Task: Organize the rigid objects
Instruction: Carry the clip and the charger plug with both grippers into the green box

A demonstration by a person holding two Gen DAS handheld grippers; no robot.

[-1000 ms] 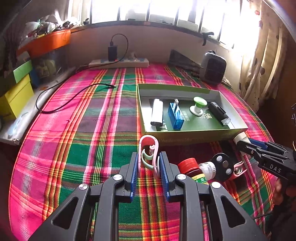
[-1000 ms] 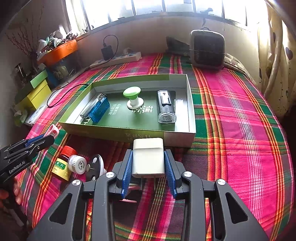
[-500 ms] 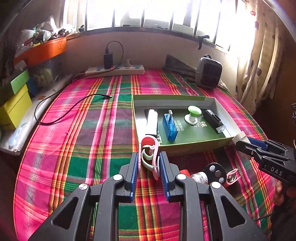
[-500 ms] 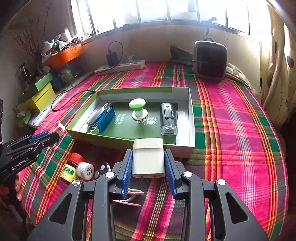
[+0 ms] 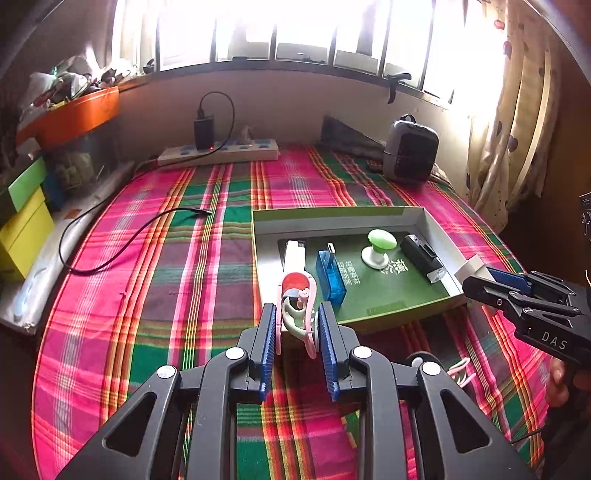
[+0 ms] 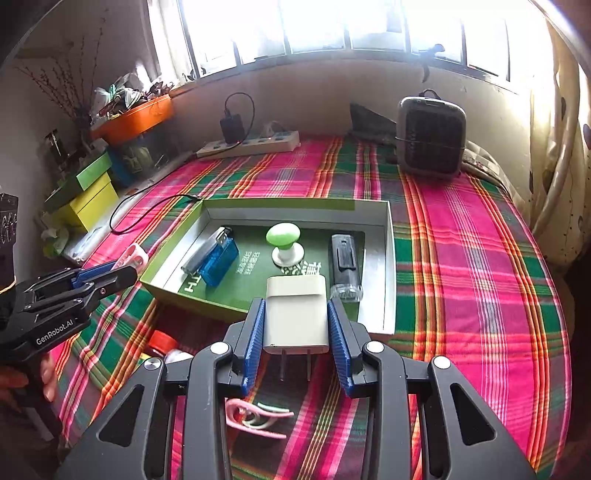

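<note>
Loud pink-green plaid tablecloth (image 5: 155,280), white power strip (image 5: 218,152) at the back wall with a black charger (image 5: 204,132) plugged in, small grey heater (image 6: 430,137) near the curtain (image 5: 517,122).

The left claw (image 5: 297,325) at lower centre is clamped, tilted downward; the right claw (image 6: 296,325) likewise, a hand (image 6: 26,376) at lower left.

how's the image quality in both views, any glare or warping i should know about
Left wrist view: the window is blown out white, glare washing over the curtain; fisheye bends the plaid cloth's stripes; dark vignette in the corners. Right wrist view: same overexposed window, curved stripes; the white charger in the right claw stays sharp.
</note>
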